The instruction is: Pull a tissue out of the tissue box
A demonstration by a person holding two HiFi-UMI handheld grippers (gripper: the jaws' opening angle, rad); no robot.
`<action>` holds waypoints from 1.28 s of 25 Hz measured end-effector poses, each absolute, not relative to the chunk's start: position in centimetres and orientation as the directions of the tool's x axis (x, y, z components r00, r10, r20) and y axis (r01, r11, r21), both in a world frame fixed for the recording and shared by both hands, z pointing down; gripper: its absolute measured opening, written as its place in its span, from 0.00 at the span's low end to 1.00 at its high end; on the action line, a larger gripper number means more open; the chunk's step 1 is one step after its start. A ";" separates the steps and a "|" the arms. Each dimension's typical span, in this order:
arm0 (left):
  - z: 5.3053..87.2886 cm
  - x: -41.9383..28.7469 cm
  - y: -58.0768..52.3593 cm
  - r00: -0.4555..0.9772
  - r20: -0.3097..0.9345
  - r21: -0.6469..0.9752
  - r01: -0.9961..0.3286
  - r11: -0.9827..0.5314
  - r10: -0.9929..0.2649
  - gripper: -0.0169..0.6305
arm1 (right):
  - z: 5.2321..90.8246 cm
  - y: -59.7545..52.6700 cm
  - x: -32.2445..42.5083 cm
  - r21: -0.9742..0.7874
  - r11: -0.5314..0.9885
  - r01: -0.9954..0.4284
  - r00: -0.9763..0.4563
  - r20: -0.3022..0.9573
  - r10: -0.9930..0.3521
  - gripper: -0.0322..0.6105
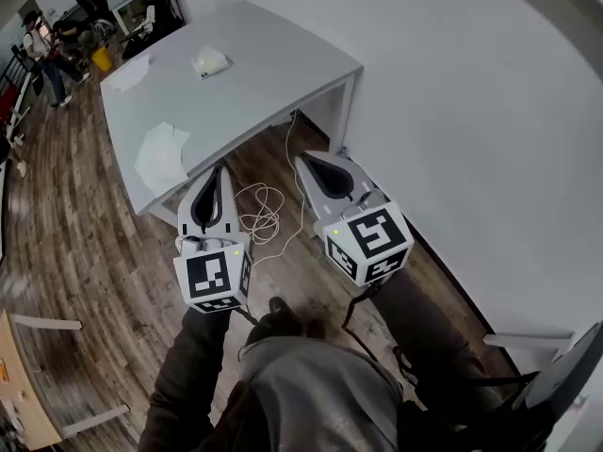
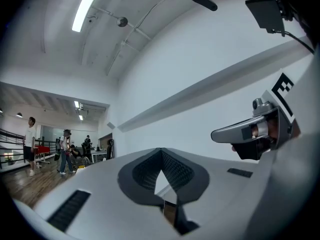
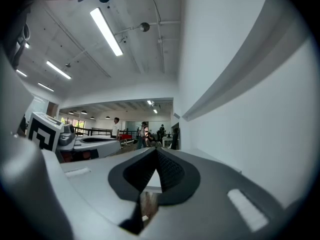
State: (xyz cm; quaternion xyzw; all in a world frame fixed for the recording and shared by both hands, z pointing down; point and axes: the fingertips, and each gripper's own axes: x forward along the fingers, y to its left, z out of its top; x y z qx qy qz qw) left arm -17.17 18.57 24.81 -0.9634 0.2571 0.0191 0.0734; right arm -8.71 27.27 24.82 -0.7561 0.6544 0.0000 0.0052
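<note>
The tissue box [image 1: 210, 62], a small pale pack, lies on the far part of the grey table [image 1: 273, 64]. Loose white tissues [image 1: 161, 154] lie near the table's front edge, and another sheet [image 1: 128, 73] lies at its far left. My left gripper [image 1: 215, 173] is held level just short of the table's front edge, shut with nothing in it. My right gripper [image 1: 312, 164] is beside it, also shut and empty. Both are well short of the box. In the left gripper view the jaw tips [image 2: 160, 152] meet. In the right gripper view the tips [image 3: 156, 152] meet too.
A white cable [image 1: 263, 217] coils on the wooden floor under the table's front edge. A white wall [image 1: 490, 111] runs along the right. People stand and sit at the far left near a yellow bin [image 1: 101, 59]. A chair [image 1: 556, 375] is at the lower right.
</note>
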 end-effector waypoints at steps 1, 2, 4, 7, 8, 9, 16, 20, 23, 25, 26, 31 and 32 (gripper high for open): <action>25.2 -16.8 18.1 0.864 -0.071 -0.128 -0.503 -0.854 -0.499 0.02 | 25.1 26.8 -8.3 -0.004 -0.139 -0.990 0.139 -0.008 -0.990 0.05; 25.6 -16.3 17.5 0.861 -0.068 -0.124 -0.509 -0.852 -0.505 0.02 | 25.2 26.2 -7.9 -0.004 -0.133 -0.991 0.133 -0.014 -0.991 0.05; 26.1 -15.5 16.2 0.854 -0.066 -0.119 -0.520 -0.846 -0.516 0.02 | 25.4 24.8 -7.0 -0.015 -0.118 -0.993 0.118 -0.024 -0.993 0.05; 26.7 -14.4 13.8 0.843 -0.067 -0.108 -0.538 -0.836 -0.534 0.02 | 25.7 22.4 -5.4 -0.024 -0.107 -0.994 0.107 -0.023 -0.994 0.06; 26.8 -14.0 12.8 0.839 -0.069 -0.104 -0.544 -0.832 -0.540 0.02 | 25.8 21.5 -4.7 -0.022 -0.103 -0.994 0.104 -0.021 -0.994 0.06; 26.9 -13.4 11.7 0.835 -0.071 -0.102 -0.551 -0.828 -0.546 0.02 | 26.0 20.4 -4.0 -0.020 -0.099 -0.995 0.099 -0.018 -0.995 0.06; 29.4 -7.2 1.1 0.815 -0.058 -0.090 -0.580 -0.810 -0.577 0.02 | 29.4 9.8 1.6 0.011 -0.052 -0.999 0.052 0.028 -0.998 0.06; 30.2 -3.2 -6.0 0.800 -0.035 -0.088 -0.599 -0.796 -0.598 0.02 | 30.9 2.0 5.7 -0.015 -0.014 -1.000 0.013 0.065 -0.998 0.06; 29.9 -1.2 -10.4 0.788 -0.033 -0.096 -0.614 -0.783 -0.614 0.02 | 30.3 -3.2 8.1 -0.016 0.007 -1.000 -0.008 0.061 -0.998 0.06; 29.4 -0.6 -12.7 0.780 -0.033 -0.105 -0.625 -0.774 -0.625 0.02 | 29.3 -5.6 9.1 -0.014 0.017 -1.000 -0.018 0.052 -0.998 0.06; 29.2 -0.5 -13.7 0.775 -0.032 -0.106 -0.631 -0.769 -0.631 0.02 | 28.7 -6.5 9.4 -0.011 0.022 -1.000 -0.022 0.049 -0.999 0.06; 27.4 0.5 -17.2 0.751 -0.043 -0.095 -0.659 -0.746 -0.659 0.02 | 26.4 -10.0 10.7 0.015 0.036 -0.999 -0.035 0.030 -0.999 0.05; 27.4 0.9 -17.8 0.752 -0.045 -0.095 -0.658 -0.747 -0.657 0.02 | 26.1 -10.7 11.0 0.020 0.039 -0.999 -0.038 0.026 -0.999 0.05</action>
